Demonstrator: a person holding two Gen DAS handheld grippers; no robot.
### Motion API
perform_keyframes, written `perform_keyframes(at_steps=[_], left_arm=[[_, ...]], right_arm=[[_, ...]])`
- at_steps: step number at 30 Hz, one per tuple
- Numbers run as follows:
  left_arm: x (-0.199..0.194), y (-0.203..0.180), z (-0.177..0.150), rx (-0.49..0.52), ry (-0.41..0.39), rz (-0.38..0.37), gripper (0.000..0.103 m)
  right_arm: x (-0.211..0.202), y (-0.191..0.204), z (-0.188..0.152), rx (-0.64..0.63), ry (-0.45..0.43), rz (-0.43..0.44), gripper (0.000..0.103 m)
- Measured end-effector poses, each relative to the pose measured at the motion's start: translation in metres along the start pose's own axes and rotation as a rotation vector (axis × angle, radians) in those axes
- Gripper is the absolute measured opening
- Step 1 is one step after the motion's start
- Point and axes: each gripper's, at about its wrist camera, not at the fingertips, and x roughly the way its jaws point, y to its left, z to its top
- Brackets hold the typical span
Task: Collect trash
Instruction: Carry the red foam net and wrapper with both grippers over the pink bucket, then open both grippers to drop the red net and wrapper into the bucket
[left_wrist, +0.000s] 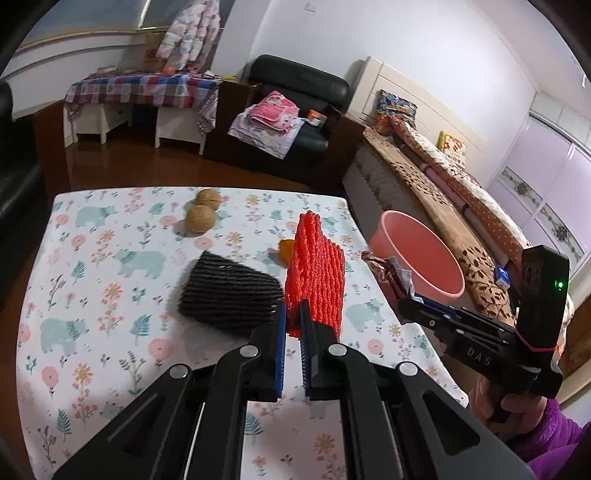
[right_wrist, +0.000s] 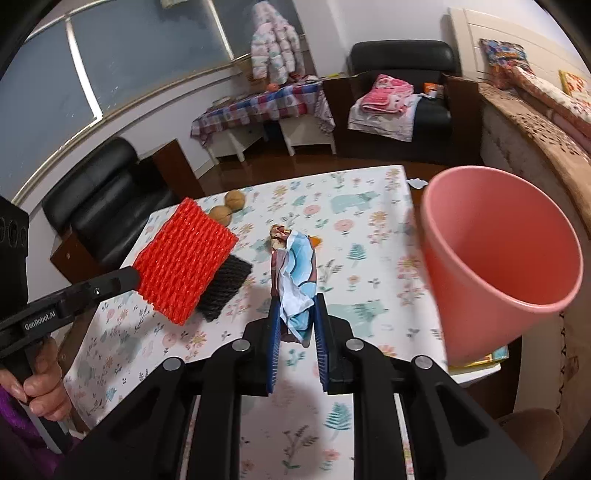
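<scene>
Holding trash in both grippers, nothing binned as far as can be seen.

Left wrist view: left gripper (left_wrist: 293, 314), jaws nearly together, pinching the lower edge of a red net (left_wrist: 316, 269) that stands upright above the table (left_wrist: 92, 332). Black net (left_wrist: 229, 291) lying flat on the cloth, just left of the jaws, not picked up. Two walnuts (left_wrist: 201, 212) near the far edge; a small orange scrap (left_wrist: 286, 248) behind the red net, too hidden to identify. Pink bin (left_wrist: 417, 262) at the table's right side; what shows of its inside is bare. Right gripper (left_wrist: 402, 295) in view at right, carrying a crumpled wrapper (left_wrist: 384, 264).

Right wrist view: right gripper (right_wrist: 297, 314), jaws narrow, clamped on the wrapper (right_wrist: 295, 280), lifted clear of the table (right_wrist: 369, 240). Bin (right_wrist: 498, 258) close at right, mouth facing the camera, no trash visible inside. Red net (right_wrist: 184, 262) at left, gripped by the left gripper (right_wrist: 135, 278), above the black net (right_wrist: 223, 291). Walnuts (right_wrist: 229, 208) beyond.

Judgement: two items lifted, neither dropped; black net and scrap remain.
</scene>
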Motion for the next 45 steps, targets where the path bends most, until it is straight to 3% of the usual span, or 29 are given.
perform_keyframes(at_steps=[20,45], left_arm=[[0.054,-0.094,0.041,0.161,0.014,-0.091,0.006],[0.133,-0.171,0.062,0.311,0.076,-0.073,0.006]], right_arm=[[-0.040,-0.094,0.008,0.177,-0.125,-0.142,0.017],[-0.039,-0.139,0.012,0.287,-0.154,-0.218,0.017]])
